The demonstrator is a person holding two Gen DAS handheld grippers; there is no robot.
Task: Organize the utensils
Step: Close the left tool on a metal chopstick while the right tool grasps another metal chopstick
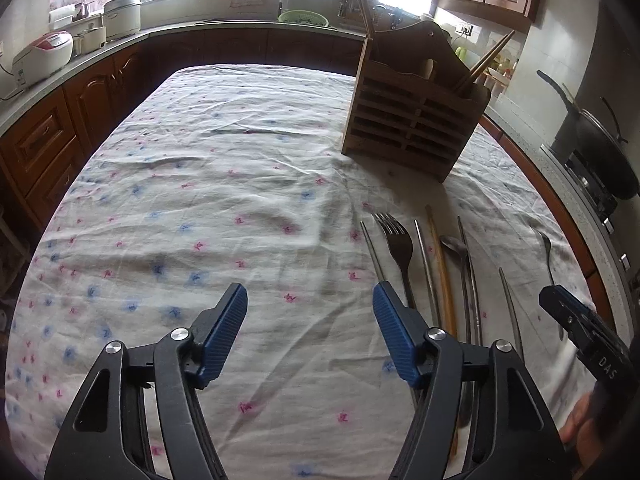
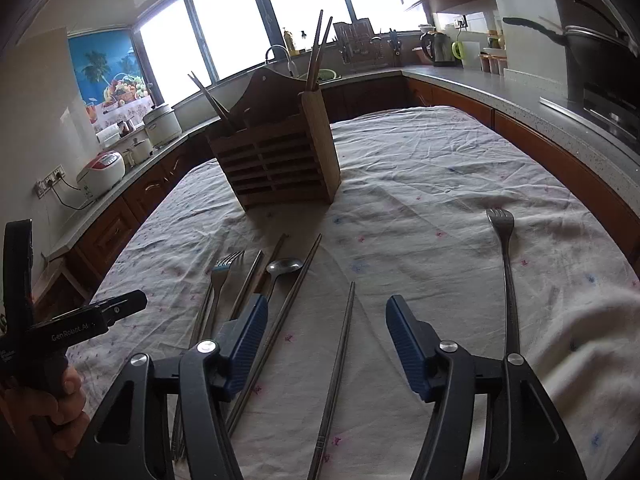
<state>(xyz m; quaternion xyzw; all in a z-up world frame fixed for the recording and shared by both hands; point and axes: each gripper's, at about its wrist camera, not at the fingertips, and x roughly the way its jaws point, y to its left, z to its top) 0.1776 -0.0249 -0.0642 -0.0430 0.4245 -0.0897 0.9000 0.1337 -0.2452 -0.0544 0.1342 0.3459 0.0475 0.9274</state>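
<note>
A wooden slatted utensil holder (image 1: 412,120) (image 2: 280,156) stands upright on the flowered tablecloth with wooden chopsticks (image 2: 316,52) in it. Several utensils lie in a row in front of it: a fork (image 1: 396,240) (image 2: 224,276), a spoon (image 1: 456,246) (image 2: 282,267), metal chopsticks (image 2: 340,360) and a wooden chopstick (image 1: 440,264). A second fork (image 2: 506,264) lies apart on the right. My left gripper (image 1: 310,304) is open and empty, left of the row. My right gripper (image 2: 326,316) is open and empty, low over a single metal chopstick.
The table (image 1: 200,184) stands amid kitchen counters with rice cookers (image 1: 44,56), a sink (image 1: 280,16) and a stove with a wok (image 1: 600,148). The other gripper's body shows at the right edge of the left view (image 1: 580,328) and the left edge of the right view (image 2: 80,320).
</note>
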